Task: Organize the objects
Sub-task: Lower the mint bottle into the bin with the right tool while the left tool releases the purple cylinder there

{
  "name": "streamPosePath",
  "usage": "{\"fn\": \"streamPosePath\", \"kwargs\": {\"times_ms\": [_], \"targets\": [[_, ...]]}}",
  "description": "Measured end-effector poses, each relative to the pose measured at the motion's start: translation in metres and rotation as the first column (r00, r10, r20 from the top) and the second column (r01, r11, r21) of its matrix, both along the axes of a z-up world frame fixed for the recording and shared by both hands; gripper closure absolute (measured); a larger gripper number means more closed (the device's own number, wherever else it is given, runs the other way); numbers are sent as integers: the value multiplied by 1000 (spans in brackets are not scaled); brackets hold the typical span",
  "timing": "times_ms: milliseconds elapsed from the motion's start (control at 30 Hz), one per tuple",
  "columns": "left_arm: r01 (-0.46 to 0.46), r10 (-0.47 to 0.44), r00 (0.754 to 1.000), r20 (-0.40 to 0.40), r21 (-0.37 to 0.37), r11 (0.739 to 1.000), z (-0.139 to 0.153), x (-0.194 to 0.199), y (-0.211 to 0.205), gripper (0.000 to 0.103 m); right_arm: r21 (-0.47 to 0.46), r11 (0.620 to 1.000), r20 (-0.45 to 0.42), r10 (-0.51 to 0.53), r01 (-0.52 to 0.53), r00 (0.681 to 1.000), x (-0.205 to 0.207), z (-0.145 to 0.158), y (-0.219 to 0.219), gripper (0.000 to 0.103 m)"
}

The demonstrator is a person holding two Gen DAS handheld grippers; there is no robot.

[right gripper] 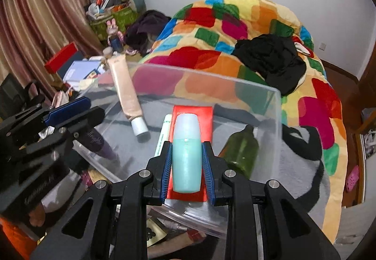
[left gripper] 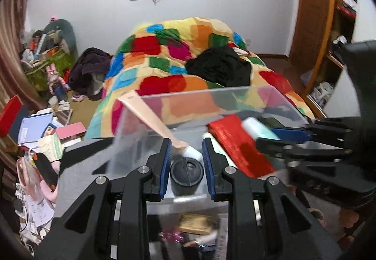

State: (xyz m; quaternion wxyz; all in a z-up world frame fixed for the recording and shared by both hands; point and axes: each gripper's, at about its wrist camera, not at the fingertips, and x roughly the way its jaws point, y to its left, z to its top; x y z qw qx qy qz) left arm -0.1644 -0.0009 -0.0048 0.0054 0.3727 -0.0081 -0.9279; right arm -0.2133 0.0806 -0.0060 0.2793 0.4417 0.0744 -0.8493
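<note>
The teal bottle (right gripper: 186, 161) is pinched between the right gripper (right gripper: 186, 166) pads, above the red packet (right gripper: 193, 119) inside the clear bin (right gripper: 277, 104). The left gripper (left gripper: 186, 170) fingers clamp a dark purple bottle (left gripper: 186, 176) at the bin's left side, near the beige tube (right gripper: 124, 90).

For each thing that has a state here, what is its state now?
Clear bin: open, no lid.
Turquoise bottle: held in right hand-held gripper.
Dark bottle: capped, between left hand-held gripper pads.
Beige tube: capped, leaning on bin rim.
Green bottle: lying down.
</note>
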Motion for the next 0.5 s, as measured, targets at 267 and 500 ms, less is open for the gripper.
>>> {"fn": "streamPosePath", "kwargs": {"times_ms": [267,500], "targets": [[67,-64,997,-50,55,996,24,23,9,49,9,1000,-20,13,-13,1000,13,9,10,80],[103,-95,993,-77,112,988,40,51,6,38,10,1000,-113,26,-25,993,48,32,28,76]]}}
